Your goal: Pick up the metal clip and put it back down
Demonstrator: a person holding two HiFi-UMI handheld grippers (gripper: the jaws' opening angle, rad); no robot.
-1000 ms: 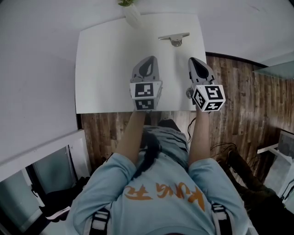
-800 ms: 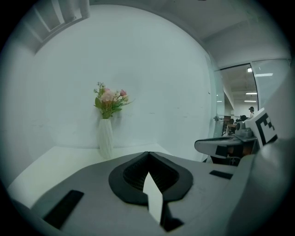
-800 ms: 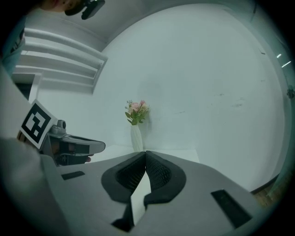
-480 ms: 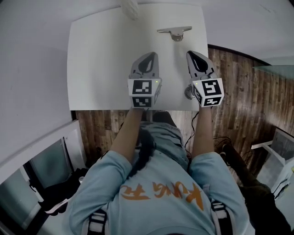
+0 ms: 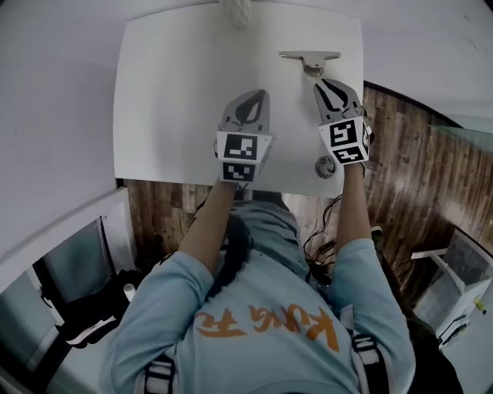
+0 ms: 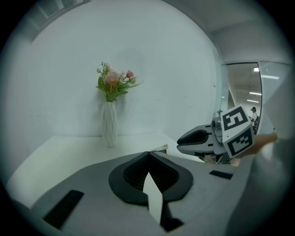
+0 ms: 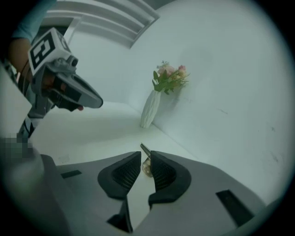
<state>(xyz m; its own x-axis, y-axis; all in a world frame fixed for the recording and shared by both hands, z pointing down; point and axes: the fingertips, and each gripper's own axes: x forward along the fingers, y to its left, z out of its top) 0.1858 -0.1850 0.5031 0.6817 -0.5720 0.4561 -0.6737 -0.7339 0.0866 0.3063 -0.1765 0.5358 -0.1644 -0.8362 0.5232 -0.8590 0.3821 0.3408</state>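
Note:
The metal clip (image 5: 310,58) lies on the far right part of the white table (image 5: 169,92). My right gripper (image 5: 327,83) points at the clip from just in front of it. In the right gripper view its jaws are opening, a narrow gap between them, and the clip (image 7: 144,148) shows just past the right gripper's tips (image 7: 145,154), with no pad pressing on it. My left gripper (image 5: 248,96) hovers over the middle of the table, shut and empty; in the left gripper view its tips (image 6: 148,153) meet.
A white vase of flowers (image 5: 237,11) stands at the table's far edge, also seen as the vase (image 6: 109,124) against the wall. A small round grey object (image 5: 326,165) sits near the table's front right edge. Wooden floor lies to the right.
My right gripper has moved forward, closer to the clip, and its jaws have parted. The left gripper has stayed about where it was.

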